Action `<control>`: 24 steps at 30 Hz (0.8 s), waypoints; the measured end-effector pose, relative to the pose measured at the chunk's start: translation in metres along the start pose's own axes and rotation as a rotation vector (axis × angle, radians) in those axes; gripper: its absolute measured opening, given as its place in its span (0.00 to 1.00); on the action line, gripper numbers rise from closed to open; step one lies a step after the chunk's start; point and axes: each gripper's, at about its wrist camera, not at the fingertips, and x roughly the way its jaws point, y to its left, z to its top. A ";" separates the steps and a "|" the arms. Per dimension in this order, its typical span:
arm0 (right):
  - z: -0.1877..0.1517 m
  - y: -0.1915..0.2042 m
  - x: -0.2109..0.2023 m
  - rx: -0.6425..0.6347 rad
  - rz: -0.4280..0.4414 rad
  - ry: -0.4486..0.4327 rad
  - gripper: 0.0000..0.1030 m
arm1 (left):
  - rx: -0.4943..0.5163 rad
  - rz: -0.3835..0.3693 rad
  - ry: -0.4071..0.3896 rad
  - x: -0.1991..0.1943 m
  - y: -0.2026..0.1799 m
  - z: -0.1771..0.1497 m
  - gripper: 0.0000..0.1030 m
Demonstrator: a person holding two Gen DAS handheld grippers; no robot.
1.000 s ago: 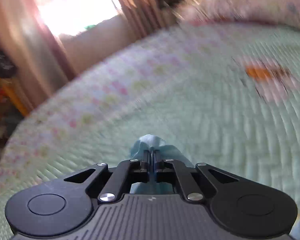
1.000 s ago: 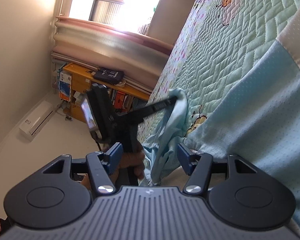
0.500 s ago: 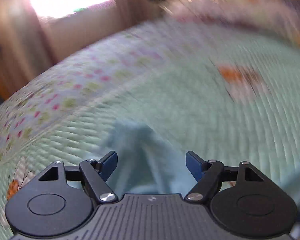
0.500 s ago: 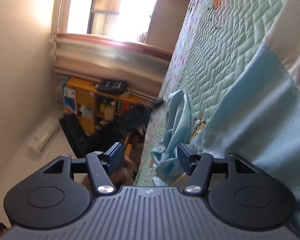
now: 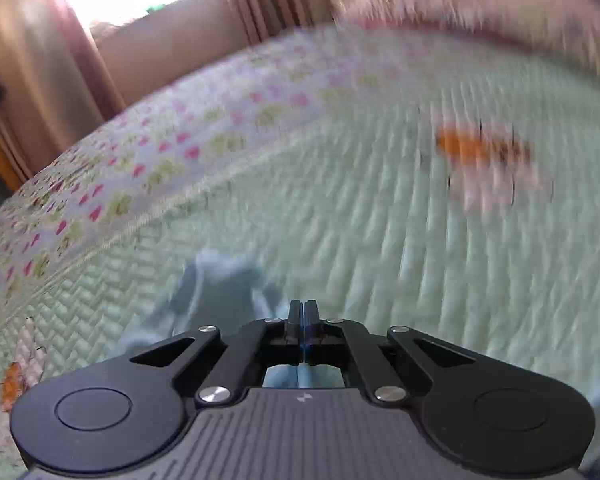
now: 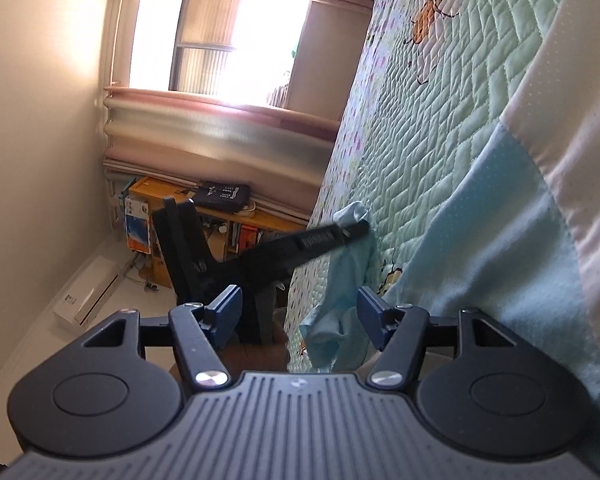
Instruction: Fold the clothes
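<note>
Two views carry the scene, and the left wrist view is smeared with blur, so the quilt's stitching and an orange motif (image 5: 482,152) on it can hardly be made out. The light blue garment (image 6: 500,264) is cut off by the frame on the right of the right wrist view, and its lower folds are hidden behind the claw bodies in both views. The person is almost wholly hidden: only a dark sliver of a hand (image 6: 278,344) shows behind the right claw's body. The left claw (image 5: 303,312) is clenched, its fingers pressed flat together; in the right wrist view its tip sits at a bunched end of the garment near the bed's edge, but whether cloth is actually pinched between the fingers cannot be told. It slants down toward the quilted bed cover (image 5: 380,240), with a rumpled blue fold (image 5: 220,280) just ahead and to its left. The right claw (image 6: 299,307) stands released, jaws wide, pads pressing on nothing; a crumpled hanging part of the garment lies between its fingers without being gripped. It points level along the bed's side edge, rolled so that the bed rises on the right of its view. The garment spreads across the cover toward that edge, one end drooping over it. A window (image 6: 220,40) glares beyond.
</note>
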 end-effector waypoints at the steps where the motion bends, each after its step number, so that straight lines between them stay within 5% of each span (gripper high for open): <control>1: 0.000 -0.001 -0.001 0.002 0.001 -0.002 0.63 | -0.014 -0.017 -0.038 -0.003 -0.001 0.006 0.00; 3: 0.000 -0.002 -0.002 0.007 0.001 -0.006 0.63 | -0.009 -0.031 -0.121 -0.010 -0.009 0.017 0.01; 6: -0.001 -0.002 -0.002 0.006 -0.003 -0.007 0.63 | 0.009 -0.041 -0.178 -0.012 -0.019 0.026 0.23; 8: -0.001 -0.001 -0.001 0.000 -0.007 -0.004 0.63 | 0.031 -0.004 -0.124 -0.011 -0.020 0.024 0.40; 10: -0.001 0.000 0.000 0.000 -0.007 -0.006 0.63 | 0.064 0.042 -0.054 -0.009 -0.019 0.017 0.74; 13: 0.000 0.002 0.001 0.004 -0.008 -0.009 0.63 | 0.119 0.109 0.054 -0.004 -0.016 0.000 0.87; 15: -0.001 0.003 0.002 -0.001 -0.012 -0.008 0.63 | 0.156 0.131 0.106 0.002 -0.018 -0.013 0.87; 17: -0.002 0.004 0.003 -0.012 -0.018 -0.006 0.63 | 0.178 0.133 0.149 0.007 -0.018 -0.024 0.74; 19: -0.002 0.005 0.004 -0.023 -0.024 -0.004 0.63 | 0.113 0.074 0.156 0.008 -0.011 -0.030 0.24; 20: -0.002 0.005 0.004 -0.026 -0.025 -0.003 0.63 | 0.044 0.037 0.154 0.008 -0.003 -0.028 0.08; 24: -0.002 0.006 0.005 -0.027 -0.025 -0.005 0.63 | -0.054 0.040 0.115 0.013 0.013 -0.021 0.02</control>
